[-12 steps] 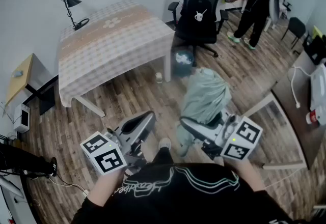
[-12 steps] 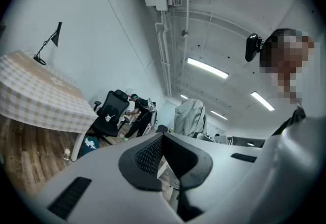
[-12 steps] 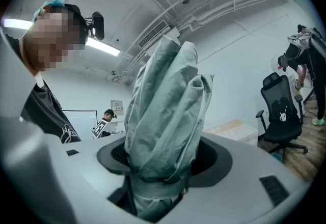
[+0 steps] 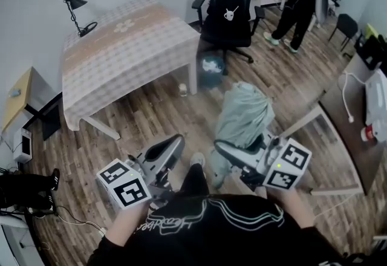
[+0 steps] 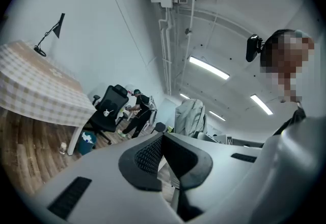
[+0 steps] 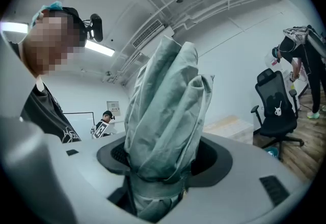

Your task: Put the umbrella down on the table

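The grey jaws of the left gripper (image 5: 163, 137) meet, nothing between them. Beyond rise a folded grey-green fabric umbrella (image 5: 189, 116), a black mesh office chair (image 5: 108, 108) and a checked-cloth table (image 5: 35, 90).

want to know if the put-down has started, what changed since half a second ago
Almost nothing. The checked-cloth table and black office chair sit slightly further left and up in the head view, likely the head camera shifting. The right gripper still grips the folded grey-green fabric umbrella; the left gripper stays shut and empty, both in place.
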Demonstrator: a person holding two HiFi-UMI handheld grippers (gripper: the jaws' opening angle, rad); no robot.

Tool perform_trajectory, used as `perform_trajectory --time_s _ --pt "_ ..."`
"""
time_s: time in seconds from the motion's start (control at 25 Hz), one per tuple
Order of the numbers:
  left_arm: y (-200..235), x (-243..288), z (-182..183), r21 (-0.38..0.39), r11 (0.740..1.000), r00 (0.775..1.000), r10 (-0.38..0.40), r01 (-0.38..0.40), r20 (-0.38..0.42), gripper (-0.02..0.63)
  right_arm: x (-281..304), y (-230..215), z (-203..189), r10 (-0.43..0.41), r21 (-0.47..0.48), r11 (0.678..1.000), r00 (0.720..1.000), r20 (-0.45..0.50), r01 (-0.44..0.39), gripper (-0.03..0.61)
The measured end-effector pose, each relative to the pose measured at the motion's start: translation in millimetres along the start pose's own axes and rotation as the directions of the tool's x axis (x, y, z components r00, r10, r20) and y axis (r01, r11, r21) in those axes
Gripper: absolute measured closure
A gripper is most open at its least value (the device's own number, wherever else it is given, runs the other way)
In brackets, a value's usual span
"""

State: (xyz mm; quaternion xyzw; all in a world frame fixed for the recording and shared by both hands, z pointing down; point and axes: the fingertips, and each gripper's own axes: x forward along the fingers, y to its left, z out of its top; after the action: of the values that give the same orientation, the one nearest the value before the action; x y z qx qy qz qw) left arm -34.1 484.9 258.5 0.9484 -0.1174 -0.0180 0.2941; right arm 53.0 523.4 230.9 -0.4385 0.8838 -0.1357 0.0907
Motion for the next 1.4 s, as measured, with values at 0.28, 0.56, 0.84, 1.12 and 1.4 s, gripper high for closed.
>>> perform_trajectory --time_s 0.28,0.56,0.84,1.12,1.4 --pt "7 19 2 0.003 1.000 1.000 -0.025 0.025 -0.019 0.617 2 -16 -4 -0.031 -0.028 0.999 0.999 -0.030 0.031 0.284" --pt "41 35 10 -0.021 1.000 1.000 -0.015 0.014 -0.022 0.617 20 -51 -2 -0.048 0.002 0.999 0.998 -0.037 0.048 0.284" --pt "101 58 39 -0.046 0.999 0.999 0.012 -0.013 -0.031 0.617 68 -101 2 -0.048 0.028 0.998 0.997 -0.052 0.050 0.284" --pt "170 92 82 -0.049 0.998 0.999 0.031 -0.033 -0.043 0.617 129 -164 13 -0.055 0.035 0.998 0.996 -0.070 0.058 0.284" --pt "252 116 112 -0.056 0.996 0.997 0.068 -0.070 -0.032 0.617 194 -227 18 -0.066 0.024 0.997 0.988 -0.138 0.070 0.284"
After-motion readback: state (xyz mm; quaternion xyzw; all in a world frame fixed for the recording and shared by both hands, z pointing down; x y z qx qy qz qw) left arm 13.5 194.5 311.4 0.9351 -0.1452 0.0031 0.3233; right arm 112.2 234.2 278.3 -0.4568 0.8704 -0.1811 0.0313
